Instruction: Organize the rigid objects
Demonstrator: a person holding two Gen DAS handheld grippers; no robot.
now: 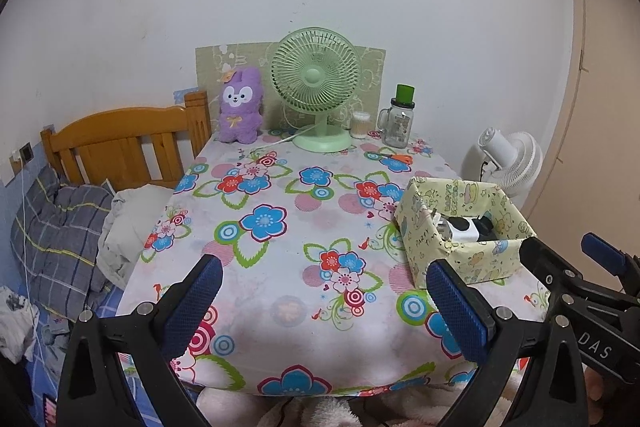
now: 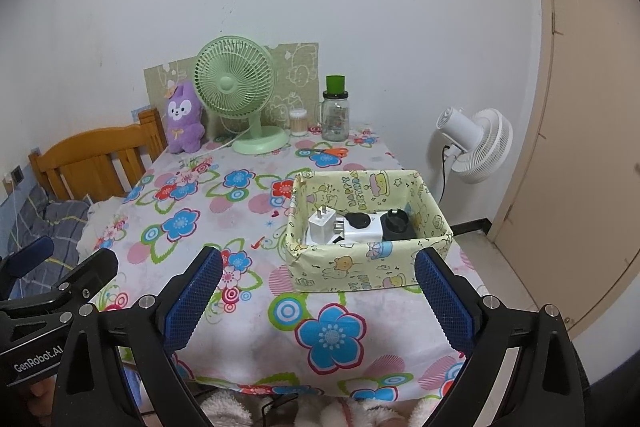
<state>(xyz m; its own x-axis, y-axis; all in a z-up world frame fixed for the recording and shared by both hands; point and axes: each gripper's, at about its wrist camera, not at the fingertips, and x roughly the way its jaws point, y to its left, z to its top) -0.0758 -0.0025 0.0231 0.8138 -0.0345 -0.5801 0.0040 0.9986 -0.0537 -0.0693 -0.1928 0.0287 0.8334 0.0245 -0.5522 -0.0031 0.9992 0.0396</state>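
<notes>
1. Gathered inside the paper-wrapped box [image 2: 360, 267] at the counter's [image 2: 248, 347] near right: white plug adapter [image 2: 322, 227], white charger [image 2: 366, 229], black round-topped piece [image 2: 396, 225]; apparently sorted there for tidiness.
2. Left tool [image 1: 324, 311] spread wide, holding nothing.
3. Right tool [image 2: 318, 303] likewise spread, empty, facing the box.
4. Orange-handled scissors [image 2: 332, 151] lying loose near the far edge, probably next.

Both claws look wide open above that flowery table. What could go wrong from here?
The paper-wrapped box sits near the table's right edge, so a nudge from the right claw might push it off. The scissors lie close to the glass jar; reaching for them could tip it. The green fan's cord might snag the left claw.
</notes>
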